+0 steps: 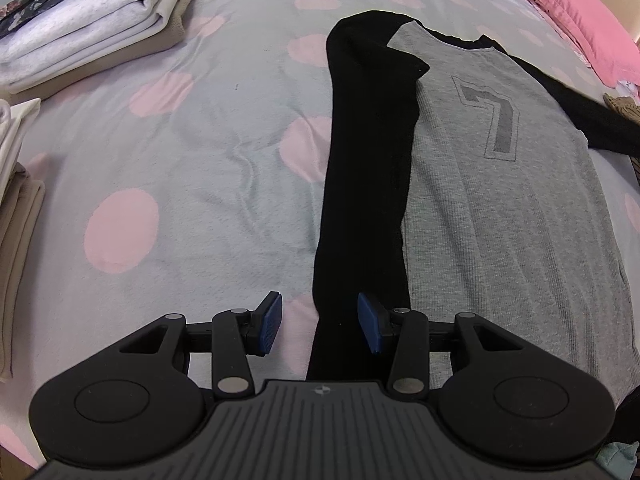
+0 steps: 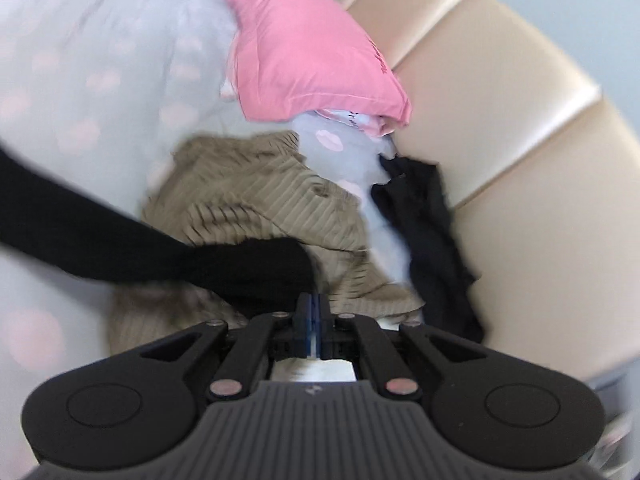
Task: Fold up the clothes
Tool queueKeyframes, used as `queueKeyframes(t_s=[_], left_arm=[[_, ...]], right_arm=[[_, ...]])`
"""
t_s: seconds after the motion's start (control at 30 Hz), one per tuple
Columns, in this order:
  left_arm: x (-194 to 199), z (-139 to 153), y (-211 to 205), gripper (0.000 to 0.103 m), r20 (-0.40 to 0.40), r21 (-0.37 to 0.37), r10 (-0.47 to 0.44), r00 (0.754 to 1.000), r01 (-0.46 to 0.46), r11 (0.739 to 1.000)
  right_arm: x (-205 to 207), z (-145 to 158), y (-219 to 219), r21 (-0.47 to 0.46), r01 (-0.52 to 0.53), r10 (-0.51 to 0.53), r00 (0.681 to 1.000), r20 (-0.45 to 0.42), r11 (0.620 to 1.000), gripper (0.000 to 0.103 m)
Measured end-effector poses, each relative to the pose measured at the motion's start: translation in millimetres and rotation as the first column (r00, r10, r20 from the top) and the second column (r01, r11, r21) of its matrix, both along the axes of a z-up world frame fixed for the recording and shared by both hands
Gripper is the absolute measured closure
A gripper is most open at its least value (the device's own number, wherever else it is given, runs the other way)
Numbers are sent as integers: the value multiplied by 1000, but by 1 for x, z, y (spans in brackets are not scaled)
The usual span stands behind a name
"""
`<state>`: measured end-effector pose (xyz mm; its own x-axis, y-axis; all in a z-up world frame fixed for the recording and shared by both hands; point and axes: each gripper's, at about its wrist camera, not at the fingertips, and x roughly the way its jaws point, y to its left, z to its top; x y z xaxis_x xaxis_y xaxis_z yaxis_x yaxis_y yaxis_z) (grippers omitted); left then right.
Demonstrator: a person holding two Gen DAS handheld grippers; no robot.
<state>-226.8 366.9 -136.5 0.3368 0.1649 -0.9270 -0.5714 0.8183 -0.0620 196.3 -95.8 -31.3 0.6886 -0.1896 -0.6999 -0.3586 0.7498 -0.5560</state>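
A grey shirt (image 1: 500, 184) with black sleeves and a dark "7" lies flat on the bed. Its left black sleeve (image 1: 368, 168) is folded down along the body's left edge. My left gripper (image 1: 320, 322) is open and empty, its blue pads either side of that sleeve's lower end. The other black sleeve (image 1: 592, 116) stretches off to the right. In the right wrist view that sleeve (image 2: 160, 244) runs in from the left to my right gripper (image 2: 315, 312), which is shut on its cuff end above a tan ribbed garment (image 2: 256, 200).
Folded white and beige clothes (image 1: 88, 28) are stacked at the far left, more (image 1: 16, 216) at the left edge. A pink pillow (image 2: 308, 52), a crumpled black garment (image 2: 432, 232) and a cream padded headboard (image 2: 520, 120) lie to the right. The polka-dot sheet (image 1: 180, 160) covers the bed.
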Motion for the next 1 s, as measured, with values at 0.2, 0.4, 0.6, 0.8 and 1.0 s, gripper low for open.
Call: queueKeyframes(t_s=[0.2, 0.4, 0.6, 0.8, 1.0], left_arm=[[0, -2, 2, 63, -10, 2, 6, 1000, -6, 1000], [3, -5, 0, 63, -22, 11, -11, 1000, 11, 1000], [3, -9, 3, 63, -48, 21, 6, 999, -5, 1000], [8, -16, 5, 63, -81, 26, 6, 997, -4, 1000], [15, -23, 6, 63, -112, 38, -6, 994, 10, 999]], right_arm=[[4, -30, -20, -32, 62, -64, 996, -70, 998, 100], [11, -22, -39, 233, 214, -185, 973, -140, 949, 98], [32, -16, -16, 325, 247, -202, 965, -168, 913, 89], [65, -21, 10, 375, 292, -221, 950, -221, 880, 76], [98, -39, 19, 386, 386, -291, 914, -281, 838, 70]])
